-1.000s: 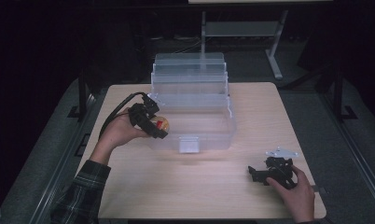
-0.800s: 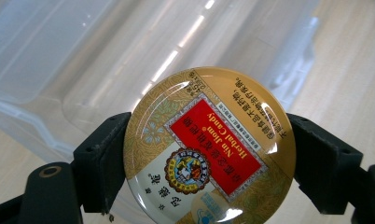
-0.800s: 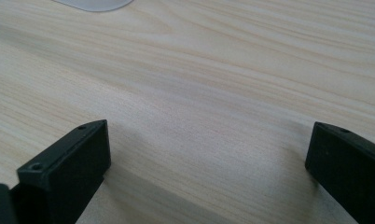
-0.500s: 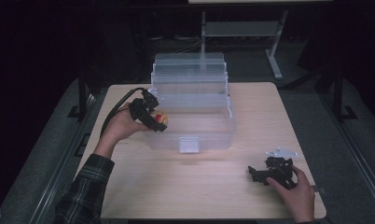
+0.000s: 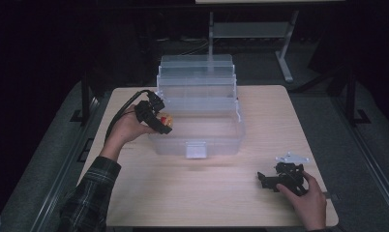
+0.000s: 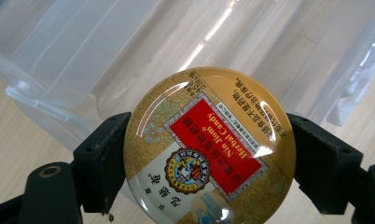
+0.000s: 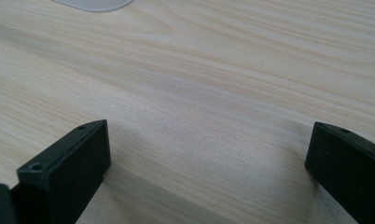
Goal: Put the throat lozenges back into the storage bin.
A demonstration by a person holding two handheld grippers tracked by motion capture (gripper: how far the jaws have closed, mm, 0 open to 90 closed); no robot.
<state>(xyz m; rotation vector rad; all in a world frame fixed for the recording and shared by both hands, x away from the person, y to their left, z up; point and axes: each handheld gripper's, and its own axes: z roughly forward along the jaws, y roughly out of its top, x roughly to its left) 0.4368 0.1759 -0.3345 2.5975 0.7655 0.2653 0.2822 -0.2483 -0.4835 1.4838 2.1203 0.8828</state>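
Sideways, the left gripper [image 6: 209, 154] jaws clamp a round candy tin [image 6: 209, 147]; right gripper [image 7: 209, 172] jaws gape wide, holding nothing.

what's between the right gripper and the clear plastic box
Bare wooden table in the high view: nothing lies between the right gripper and the clear plastic box. The right gripper view shows the same bare wood.

A tiered storage box [image 5: 198, 111] sits at the table's [image 5: 183, 193] far centre. The left gripper [image 5: 159, 122] holds a candy tin [image 5: 165, 118] at the box's left edge; the right gripper [image 5: 266, 180] rests near the table's front right corner.
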